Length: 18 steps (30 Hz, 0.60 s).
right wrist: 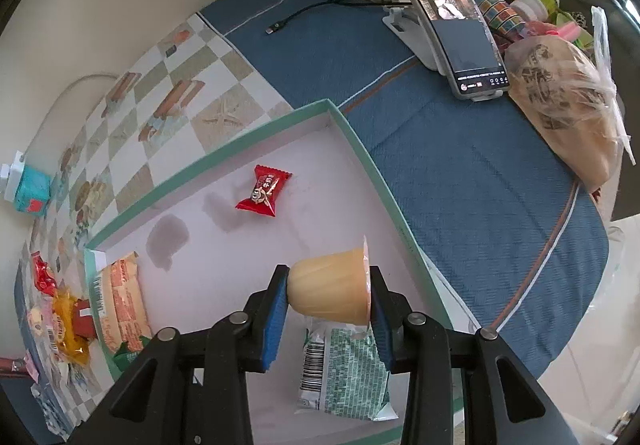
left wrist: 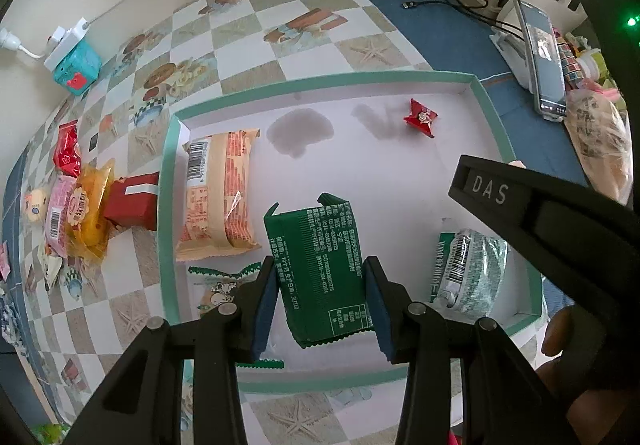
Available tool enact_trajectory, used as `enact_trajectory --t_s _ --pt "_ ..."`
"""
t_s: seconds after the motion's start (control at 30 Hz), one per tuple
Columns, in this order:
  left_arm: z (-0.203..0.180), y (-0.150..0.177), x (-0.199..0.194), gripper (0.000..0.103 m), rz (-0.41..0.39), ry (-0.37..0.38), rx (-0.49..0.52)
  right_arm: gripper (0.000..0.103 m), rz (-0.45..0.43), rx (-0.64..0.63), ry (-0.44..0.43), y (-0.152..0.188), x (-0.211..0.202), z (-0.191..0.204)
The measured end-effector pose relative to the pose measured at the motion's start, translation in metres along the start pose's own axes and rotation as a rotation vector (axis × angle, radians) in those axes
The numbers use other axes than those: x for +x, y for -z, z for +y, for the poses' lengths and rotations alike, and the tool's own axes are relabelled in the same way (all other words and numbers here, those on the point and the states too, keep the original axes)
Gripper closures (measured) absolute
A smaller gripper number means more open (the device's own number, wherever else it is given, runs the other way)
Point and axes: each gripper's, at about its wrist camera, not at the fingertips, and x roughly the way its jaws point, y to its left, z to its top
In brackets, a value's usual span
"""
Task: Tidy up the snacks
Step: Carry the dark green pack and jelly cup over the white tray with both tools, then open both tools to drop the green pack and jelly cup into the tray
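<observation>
My left gripper (left wrist: 322,305) is shut on a dark green snack packet (left wrist: 320,265), held over the white floor of the green-rimmed box (left wrist: 320,79). In the box lie an orange wafer pack (left wrist: 220,193), a red candy (left wrist: 420,118), a pale green-white packet (left wrist: 468,273) and a green-edged packet (left wrist: 222,285) under my left finger. My right gripper (right wrist: 328,301) is shut on a yellow jelly cup (right wrist: 330,291), lying sideways between the pads above the green-white packet (right wrist: 348,373). The red candy (right wrist: 264,191) lies farther in, and the box rim (right wrist: 372,173) runs to its right.
Several loose snacks (left wrist: 76,201) are piled on the checkered cloth left of the box, with a red box (left wrist: 134,205) against the rim. A phone on a stand (right wrist: 452,21), a cable (right wrist: 304,11) and a bagged loaf (right wrist: 568,101) sit on the blue cloth at right.
</observation>
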Motion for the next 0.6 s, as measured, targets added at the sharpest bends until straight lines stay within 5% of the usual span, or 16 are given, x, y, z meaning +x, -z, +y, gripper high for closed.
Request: enact_trajectory --t_s 0.1,0.2,0.3,0.37,0.5,0.6 --pt "0.000 -0.001 -0.002 0.054 -0.010 -0.026 0.000 0.062 0.004 -0.002 0.005 -0.001 0.001 0.001" --pt "0.002 -0.002 -0.006 0.039 -0.018 -0.035 0.004 0.058 0.005 -0.008 0.018 -0.003 -0.002 0.005" --pt "0.007 -0.004 -0.013 0.038 -0.028 -0.038 -0.010 0.039 -0.017 -0.019 0.026 -0.007 -0.011 0.009" --pt "0.013 -0.006 -0.019 0.034 -0.039 -0.041 -0.029 0.038 -0.033 -0.025 0.018 -0.009 -0.016 0.012" --pt "0.036 -0.011 -0.030 0.029 -0.056 -0.038 -0.103 0.032 -0.058 -0.039 0.020 -0.009 -0.028 0.018" --pt "0.063 -0.014 -0.036 0.014 -0.066 -0.052 -0.206 0.027 -0.077 -0.055 0.018 -0.008 -0.034 0.025"
